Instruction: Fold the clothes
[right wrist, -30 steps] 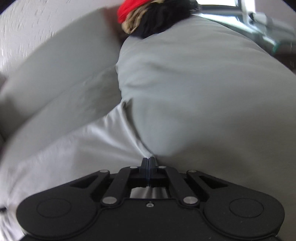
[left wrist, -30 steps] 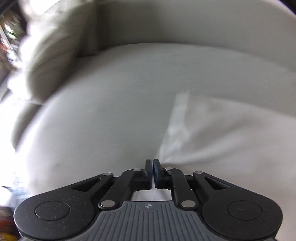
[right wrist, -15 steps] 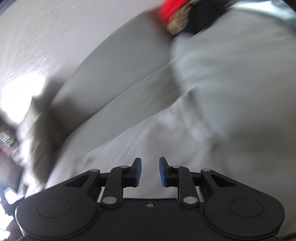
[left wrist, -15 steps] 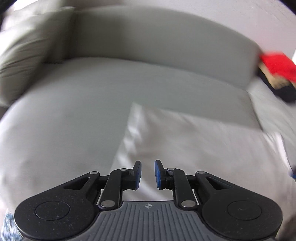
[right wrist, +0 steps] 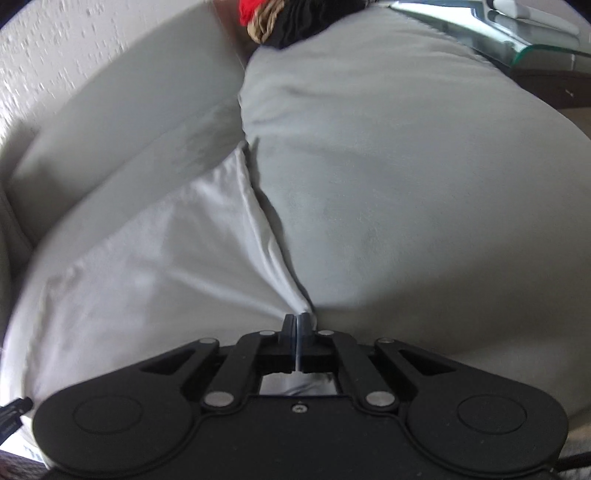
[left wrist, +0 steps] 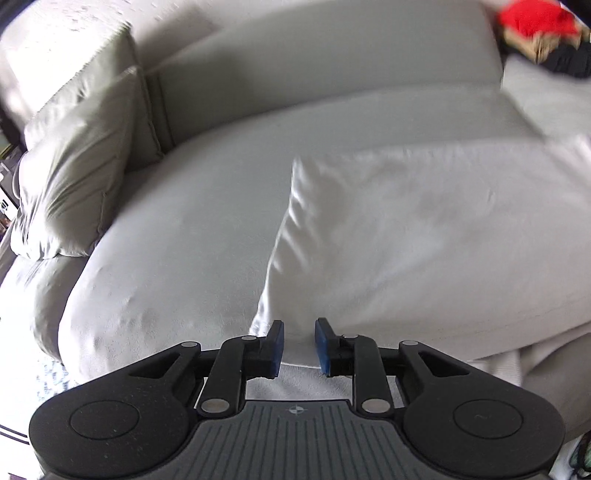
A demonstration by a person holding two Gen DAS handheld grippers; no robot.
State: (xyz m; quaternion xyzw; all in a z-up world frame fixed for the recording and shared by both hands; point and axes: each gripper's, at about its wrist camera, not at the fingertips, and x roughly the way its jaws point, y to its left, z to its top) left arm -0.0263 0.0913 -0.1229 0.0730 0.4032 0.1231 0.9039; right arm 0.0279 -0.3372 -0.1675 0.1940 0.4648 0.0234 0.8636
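A flat, pale white cloth garment (left wrist: 424, 236) is spread on the seat of a light grey upholstered sofa (left wrist: 184, 206), its straight left edge lying crisp across the cushion and its near hem hanging over the seat front.

In the left wrist view the left gripper (left wrist: 298, 341) is seen with its blue-padded jaws narrowly parted, the near hem of the garment lying in the gap between them. A second ago these jaws were pressed together at the cloth; half a second ago they were already apart, so the grip on that side has been given up and the opening kept.

In the right wrist view the right gripper (right wrist: 296, 325) is pressed closed on a pinched corner of the white cloth garment (right wrist: 155, 258), from which taut creases fan out. Half a second ago these jaws were apart, and a second ago closed, so a release and a fresh pinch at the cloth's right edge are indicated.

By this a re-grip between folds is suggested: one side is seized, the other is poised at the hem. How many folds the cloth already carries cannot be told.

A heap of red, tan and black clothes (left wrist: 543, 33) lies well apart at the sofa's far end, and a grey pillow (left wrist: 74, 158) leans at the left.
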